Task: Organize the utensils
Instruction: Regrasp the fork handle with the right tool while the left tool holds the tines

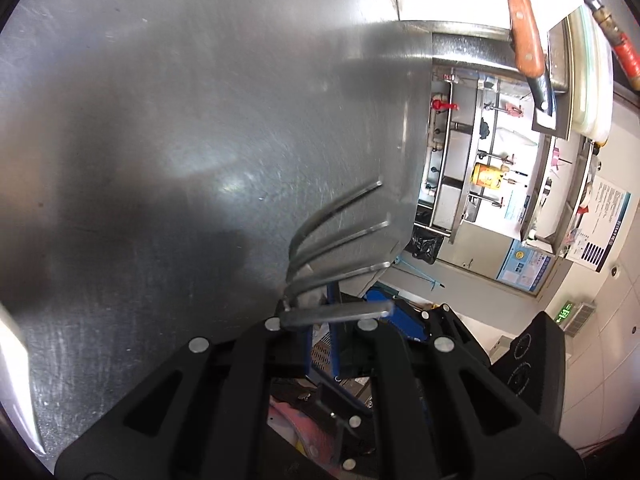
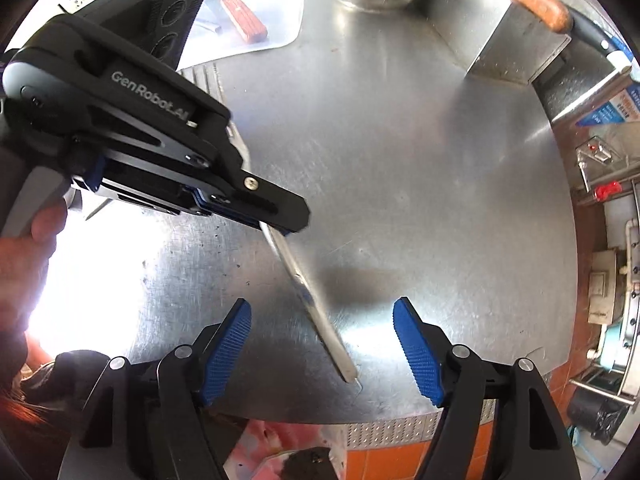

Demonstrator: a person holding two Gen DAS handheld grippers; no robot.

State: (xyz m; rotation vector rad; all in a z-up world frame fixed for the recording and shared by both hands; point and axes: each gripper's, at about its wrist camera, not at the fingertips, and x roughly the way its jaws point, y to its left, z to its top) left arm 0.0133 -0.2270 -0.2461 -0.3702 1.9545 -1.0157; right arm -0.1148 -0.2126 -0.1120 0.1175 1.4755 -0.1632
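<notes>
Currently, the left gripper is clamped on a metal fork above the steel table – not yet stowed – the right gripper gapes empty, and knives already stand in the holder.

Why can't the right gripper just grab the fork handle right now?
It probably can. The right gripper is open, with the fork handle passing between its blue pads without touching them. Nothing blocks it. The left gripper already clamps the fork higher up.
</notes>
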